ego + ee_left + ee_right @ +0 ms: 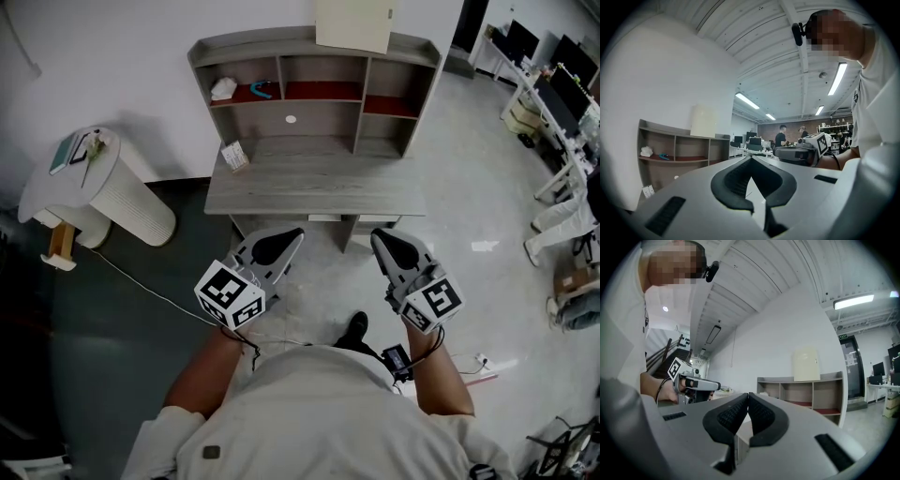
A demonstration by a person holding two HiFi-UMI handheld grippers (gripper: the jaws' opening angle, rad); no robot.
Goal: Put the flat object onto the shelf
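The flat object is a cream board [352, 23] standing upright on top of the grey shelf unit [424, 47] against the wall. It also shows in the left gripper view as a pale board [703, 121] and in the right gripper view [805, 364]. Both grippers hang in front of the desk, well short of the shelf. My left gripper [298, 232] is shut with nothing in it, its tips meeting [750, 158]. My right gripper [375, 235] is shut and empty too [748, 394]. Each gripper sees the other beside it.
The grey desk [309, 192] carries a small card [234, 155]. The shelf compartments hold a white lump [223, 88], a teal item [262, 90] and red mats. A white ribbed cylinder [117, 192] stands at the left. Desks with monitors [562, 89] line the right.
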